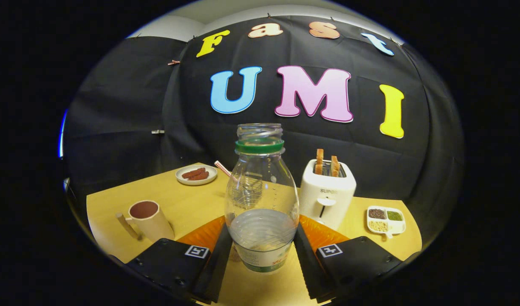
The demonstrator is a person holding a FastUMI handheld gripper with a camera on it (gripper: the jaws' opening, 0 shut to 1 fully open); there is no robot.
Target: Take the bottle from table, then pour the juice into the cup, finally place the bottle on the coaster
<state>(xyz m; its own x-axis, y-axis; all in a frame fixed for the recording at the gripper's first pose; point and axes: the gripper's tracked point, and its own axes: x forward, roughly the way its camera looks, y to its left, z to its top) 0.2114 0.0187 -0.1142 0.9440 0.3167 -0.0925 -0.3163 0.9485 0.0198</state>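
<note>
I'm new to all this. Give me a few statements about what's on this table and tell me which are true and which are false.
1. The bottle stands upright between the fingers of the hand-held gripper. True.
2. The bottle has its cap on. False: the neck is open, with a green ring below it.
3. Two slices of toast stick up from the toaster. True.
4. The cup lies on its side. False: it stands upright.
5. The plate is bare. False: it holds brown pieces of food.

"SUPOR" on white toaster (326,193)
</note>
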